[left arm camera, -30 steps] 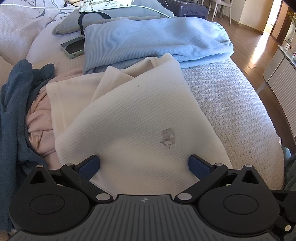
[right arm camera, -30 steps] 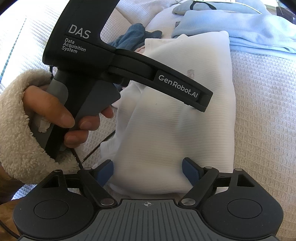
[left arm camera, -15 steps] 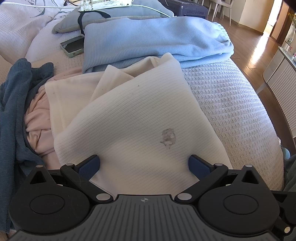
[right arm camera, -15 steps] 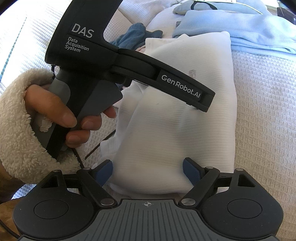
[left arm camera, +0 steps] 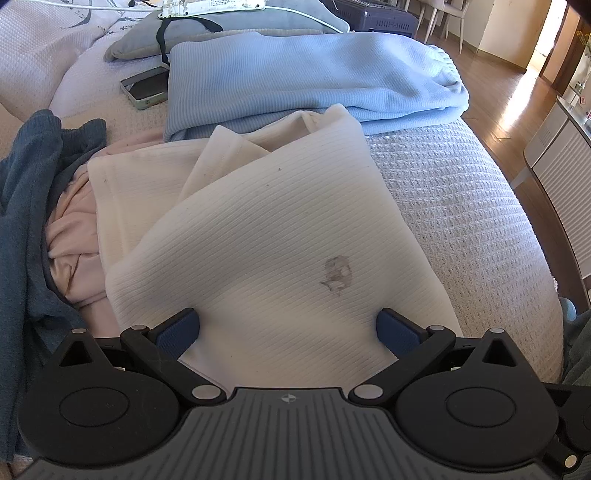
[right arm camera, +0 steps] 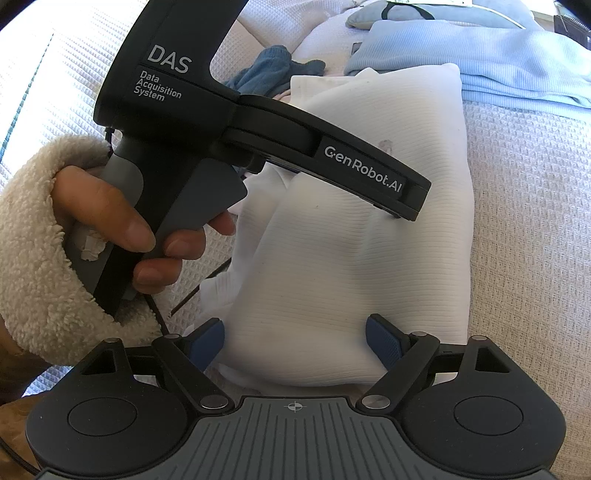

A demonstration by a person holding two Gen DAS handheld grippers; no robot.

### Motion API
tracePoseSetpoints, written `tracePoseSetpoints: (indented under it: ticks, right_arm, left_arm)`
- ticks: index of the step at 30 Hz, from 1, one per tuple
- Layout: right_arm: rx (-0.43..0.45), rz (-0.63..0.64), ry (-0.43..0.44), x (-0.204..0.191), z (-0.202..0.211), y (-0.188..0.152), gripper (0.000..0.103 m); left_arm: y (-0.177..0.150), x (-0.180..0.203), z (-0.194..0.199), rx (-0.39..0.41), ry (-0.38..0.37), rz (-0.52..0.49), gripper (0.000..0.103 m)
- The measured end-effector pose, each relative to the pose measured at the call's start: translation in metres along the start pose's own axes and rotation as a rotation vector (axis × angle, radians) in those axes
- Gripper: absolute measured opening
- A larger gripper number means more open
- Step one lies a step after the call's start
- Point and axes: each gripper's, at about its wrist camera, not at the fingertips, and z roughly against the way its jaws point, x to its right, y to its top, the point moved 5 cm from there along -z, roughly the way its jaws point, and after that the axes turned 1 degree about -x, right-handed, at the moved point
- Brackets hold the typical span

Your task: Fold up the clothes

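A cream ribbed garment with a small grey print lies folded on the bed; it also shows in the right wrist view. My left gripper is open and empty, its blue pads either side of the garment's near edge. My right gripper is open and empty over the garment's near end. The left gripper's black body, held by a hand in a fleece sleeve, hangs over the garment's left part in the right wrist view.
A folded light blue garment lies behind the cream one. A dark blue garment and a pink one are heaped at the left. A phone lies by a grey pillow. The bed's edge drops to a wooden floor at the right.
Both grippers stay open. The views have shifted only slightly; the garment has not moved.
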Motion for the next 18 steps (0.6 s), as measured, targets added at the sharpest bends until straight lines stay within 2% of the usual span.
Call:
tracePoseSetpoints:
  ticks: [18]
  right_arm:
    - [0.002,-0.005,-0.002,-0.0014,-0.0011,0.0005,0.087]
  left_arm:
    - [0.0007,-0.0005,-0.0011,-0.006,-0.001,0.010,0.103]
